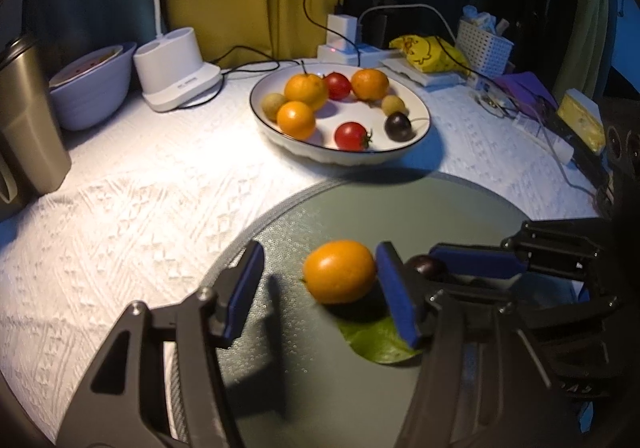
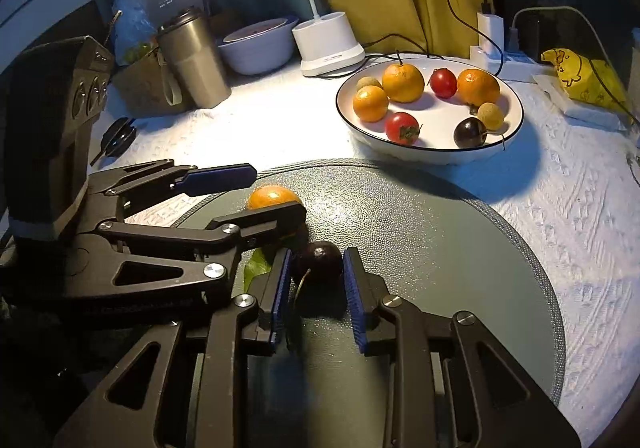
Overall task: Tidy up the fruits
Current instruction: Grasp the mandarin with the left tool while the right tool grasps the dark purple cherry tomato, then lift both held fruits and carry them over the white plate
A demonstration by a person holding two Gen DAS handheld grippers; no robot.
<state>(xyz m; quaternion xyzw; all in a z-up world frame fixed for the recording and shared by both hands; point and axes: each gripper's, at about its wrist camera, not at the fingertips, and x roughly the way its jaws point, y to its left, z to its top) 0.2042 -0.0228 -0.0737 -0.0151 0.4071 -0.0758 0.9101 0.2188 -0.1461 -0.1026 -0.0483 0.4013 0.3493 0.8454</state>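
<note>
An orange mandarin lies on a round grey-green mat, over a green leaf. My left gripper is open around it: the right pad is next to the fruit, the left pad stands apart. My right gripper is shut on a small dark purple fruit with a thin stem, low over the mat. The left gripper also crosses the right wrist view, with the mandarin between its fingers. Behind the mat, a white plate holds mandarins, red tomatoes, pale round fruits and one dark fruit.
A metal tumbler, white bowl and lamp base stand at the back left. Chargers with cables, a yellow bag and a white basket crowd the back right. White patterned cloth covers the table.
</note>
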